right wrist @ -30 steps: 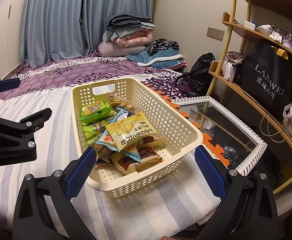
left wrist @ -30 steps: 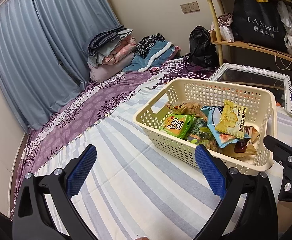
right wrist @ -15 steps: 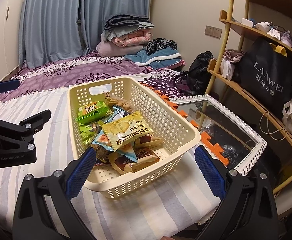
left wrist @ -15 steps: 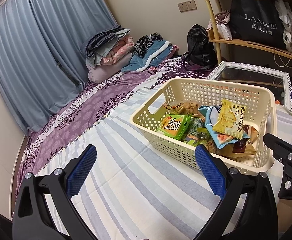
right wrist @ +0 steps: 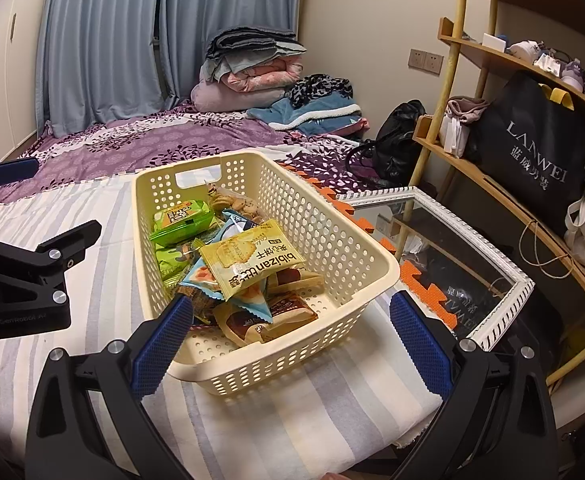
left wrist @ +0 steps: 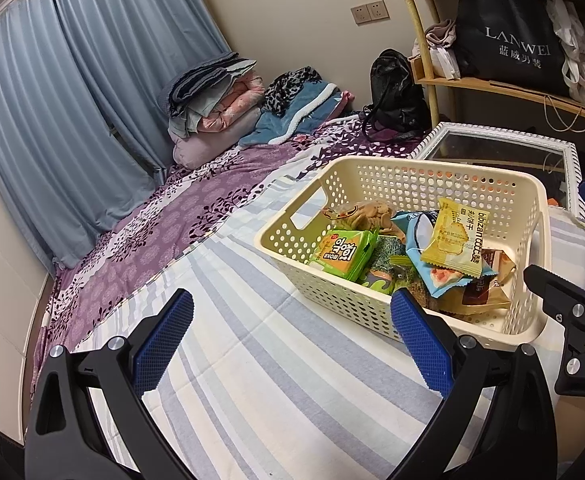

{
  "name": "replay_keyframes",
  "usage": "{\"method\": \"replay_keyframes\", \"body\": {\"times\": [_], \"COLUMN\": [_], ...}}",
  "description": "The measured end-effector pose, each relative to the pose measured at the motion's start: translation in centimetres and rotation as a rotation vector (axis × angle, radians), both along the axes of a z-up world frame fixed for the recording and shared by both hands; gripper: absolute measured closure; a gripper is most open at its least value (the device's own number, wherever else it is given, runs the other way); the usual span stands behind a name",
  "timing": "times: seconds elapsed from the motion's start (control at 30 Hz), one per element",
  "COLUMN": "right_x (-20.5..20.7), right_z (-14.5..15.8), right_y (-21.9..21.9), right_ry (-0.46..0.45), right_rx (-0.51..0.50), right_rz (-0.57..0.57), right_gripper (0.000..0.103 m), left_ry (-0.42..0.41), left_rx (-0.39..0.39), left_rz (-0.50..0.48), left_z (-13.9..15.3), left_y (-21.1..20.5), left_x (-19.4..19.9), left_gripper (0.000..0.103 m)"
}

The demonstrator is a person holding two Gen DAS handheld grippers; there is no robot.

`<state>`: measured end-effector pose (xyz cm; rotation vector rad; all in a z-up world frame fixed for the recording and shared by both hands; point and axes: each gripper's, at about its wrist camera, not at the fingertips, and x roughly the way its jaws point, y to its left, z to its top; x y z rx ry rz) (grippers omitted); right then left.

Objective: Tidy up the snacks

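A cream perforated basket [left wrist: 424, 168] stands on a striped bedsheet and holds several snack packets: a yellow biscuit pack [left wrist: 458, 242], a green pack [left wrist: 342, 252], a blue pack and brown packs. In the right wrist view the basket [right wrist: 328, 216] lies just ahead, with the yellow pack [right wrist: 252, 258] on top of the pile. My left gripper [left wrist: 290, 338] is open and empty over the sheet, left of the basket. My right gripper [right wrist: 290, 338] is open and empty, its fingers straddling the basket's near end.
A white-framed mirror [right wrist: 444, 248] lies beside the bed on the right. Wooden shelves with a black bag [right wrist: 532, 152] stand behind it. Folded bedding [left wrist: 212, 96] and a black backpack [left wrist: 396, 92] sit at the far end. Curtains [left wrist: 52, 100] hang on the left.
Both grippers have drifted slightly, so the basket sits a little lower and closer in both views. Both stay open and empty. The snacks have not moved.
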<state>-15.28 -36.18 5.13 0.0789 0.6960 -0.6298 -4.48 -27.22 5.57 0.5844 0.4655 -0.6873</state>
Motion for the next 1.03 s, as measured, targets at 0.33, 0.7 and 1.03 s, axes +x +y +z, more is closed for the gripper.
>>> {"method": "replay_keyframes", "body": {"times": [0.33,0.7,1.03], "right_x": [0.0,0.0,0.2], "right_z": [0.0,0.0,0.6], "right_y": [0.0,0.0,0.7], "right_ry": [0.000,0.001,-0.001], "right_rx": [0.000,-0.001,-0.008], "right_rz": [0.000,0.001,0.018], "right_gripper": [0.005,0.005,0.005], "left_ry": [-0.006,-0.003,0.040], "left_rx": [-0.004,-0.009,-0.014], "left_rz": [-0.005,0.001,0.046], "left_z": [0.0,0.2,0.0], "left_y": [0.1,0.3,1.5], "left_x": [-0.3,-0.2,1.0], "left_gripper": [0.003,0.003,0.003]}}
